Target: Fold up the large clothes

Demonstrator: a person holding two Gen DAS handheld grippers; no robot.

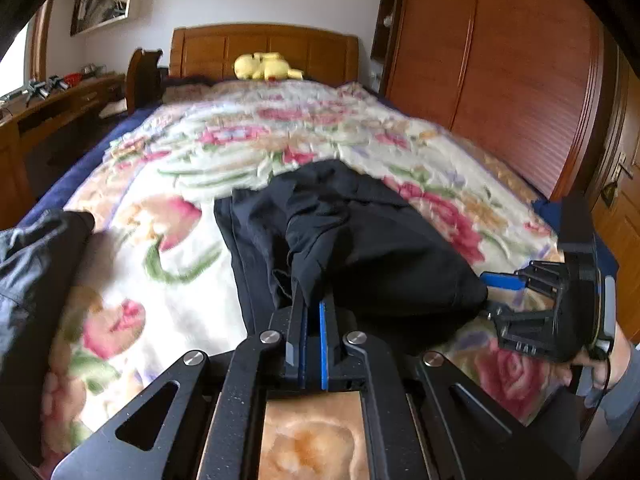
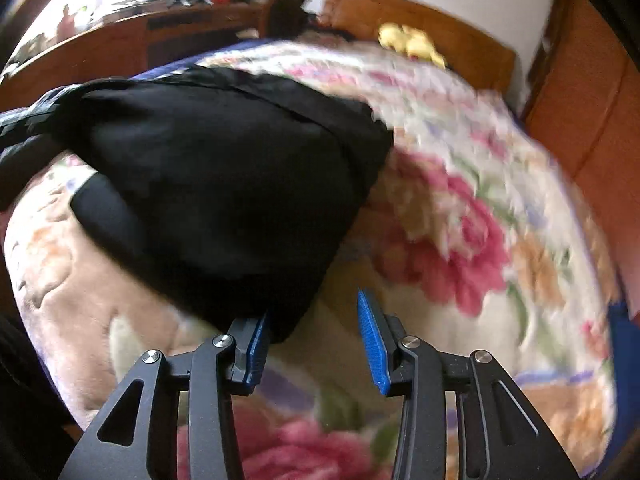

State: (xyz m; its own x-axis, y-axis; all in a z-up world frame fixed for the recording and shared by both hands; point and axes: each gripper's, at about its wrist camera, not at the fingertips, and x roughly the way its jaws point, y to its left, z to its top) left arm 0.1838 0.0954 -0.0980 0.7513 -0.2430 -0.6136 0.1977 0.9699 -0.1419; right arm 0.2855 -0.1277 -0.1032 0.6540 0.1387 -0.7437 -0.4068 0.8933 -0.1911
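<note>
Right tool over black garment corner, on bed

Right tool (image 2: 316,344) with blue pads (image 2: 372,344) parted; the left pad touches the near corner of the black garment (image 2: 224,184), the right pad is clear of it. Garment lies on a floral blanket (image 2: 460,240). Yellow plush toy (image 2: 412,44) by the wooden headboard (image 2: 472,48). Picture blurred.

- Big floral blanket (image 1: 208,152) covers pretty much my whole bed, pink flowers and green leaves on cream
- Yellow plush toy (image 1: 266,67) sits up by the wooden headboard (image 1: 264,46)
- Tall wooden wardrobe (image 1: 500,72) runs along the right side of the bed
- Wooden desk (image 1: 60,100) on the left with small clutter on top, too blurry to name
- Blue sheet (image 1: 80,168) peeks out under the blanket edge
</note>
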